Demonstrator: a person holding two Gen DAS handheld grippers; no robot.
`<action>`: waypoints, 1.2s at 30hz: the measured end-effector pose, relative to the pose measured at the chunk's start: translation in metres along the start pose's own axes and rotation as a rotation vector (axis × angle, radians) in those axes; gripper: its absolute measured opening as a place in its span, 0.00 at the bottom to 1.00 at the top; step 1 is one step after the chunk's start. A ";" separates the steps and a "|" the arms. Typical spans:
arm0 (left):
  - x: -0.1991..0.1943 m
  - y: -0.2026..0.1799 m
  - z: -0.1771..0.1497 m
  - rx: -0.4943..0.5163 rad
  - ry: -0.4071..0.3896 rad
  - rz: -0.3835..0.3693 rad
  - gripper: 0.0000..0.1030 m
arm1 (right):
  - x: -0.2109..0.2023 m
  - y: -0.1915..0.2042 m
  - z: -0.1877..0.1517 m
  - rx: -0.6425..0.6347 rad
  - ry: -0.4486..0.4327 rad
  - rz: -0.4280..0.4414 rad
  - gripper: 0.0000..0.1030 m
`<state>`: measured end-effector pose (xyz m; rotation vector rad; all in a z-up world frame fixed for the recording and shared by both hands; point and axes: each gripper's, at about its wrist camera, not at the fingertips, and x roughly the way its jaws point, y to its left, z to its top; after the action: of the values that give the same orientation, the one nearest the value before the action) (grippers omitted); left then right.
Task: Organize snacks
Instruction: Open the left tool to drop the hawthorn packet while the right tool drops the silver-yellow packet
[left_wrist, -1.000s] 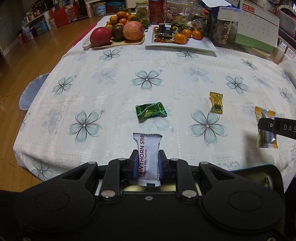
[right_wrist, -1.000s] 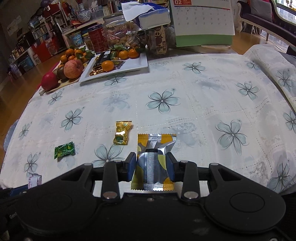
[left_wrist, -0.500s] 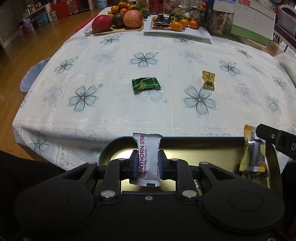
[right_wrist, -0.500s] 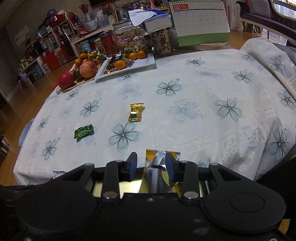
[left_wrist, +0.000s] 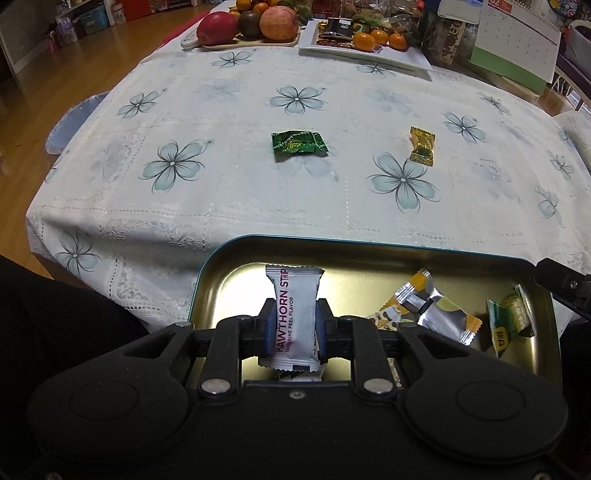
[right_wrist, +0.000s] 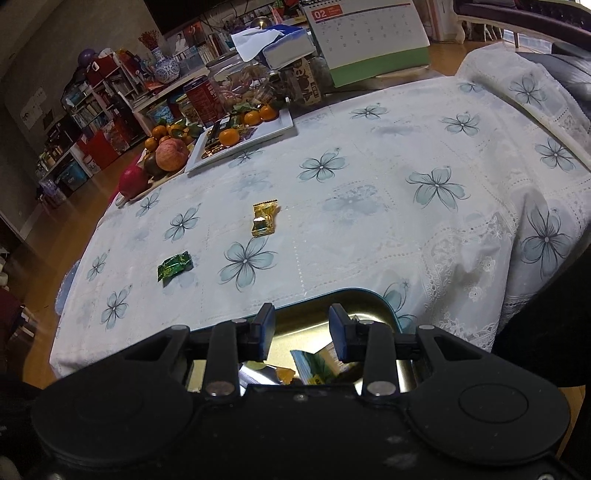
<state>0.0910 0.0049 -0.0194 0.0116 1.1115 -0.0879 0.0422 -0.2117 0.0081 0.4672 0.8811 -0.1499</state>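
Observation:
My left gripper (left_wrist: 292, 328) is shut on a white hawthorn strip packet (left_wrist: 295, 314) and holds it over a gold metal tin (left_wrist: 369, 254) below the table's front edge. The tin holds a yellow-and-silver packet (left_wrist: 436, 314) and a green-yellow packet (left_wrist: 511, 321). My right gripper (right_wrist: 302, 332) is open and empty above the tin (right_wrist: 373, 299), with packets (right_wrist: 314, 365) below it. A green candy (left_wrist: 298, 143) (right_wrist: 174, 265) and a gold candy (left_wrist: 422, 144) (right_wrist: 263, 219) lie on the flowered tablecloth.
At the table's far side stand a fruit board with apples (left_wrist: 251, 26), a white plate with tangerines (left_wrist: 369, 48), jars (right_wrist: 258, 85) and a desk calendar (right_wrist: 369, 37). The tablecloth (left_wrist: 332, 206) hangs over the front edge next to the tin.
Both grippers moved back from the table over the tin. My right gripper opened and let go of the yellow-and-silver packet, which now lies in the tin. The left still holds its packet.

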 end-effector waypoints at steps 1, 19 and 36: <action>0.001 0.001 0.000 -0.007 0.002 -0.001 0.29 | 0.000 -0.001 0.000 0.003 0.001 0.002 0.35; -0.001 0.000 0.000 -0.013 -0.017 0.010 0.35 | 0.008 0.009 -0.007 -0.062 0.052 0.019 0.36; -0.002 -0.005 -0.004 0.026 -0.023 0.043 0.35 | 0.013 0.013 -0.013 -0.097 0.082 -0.006 0.41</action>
<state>0.0859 0.0001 -0.0191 0.0573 1.0868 -0.0636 0.0451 -0.1936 -0.0049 0.3821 0.9653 -0.0930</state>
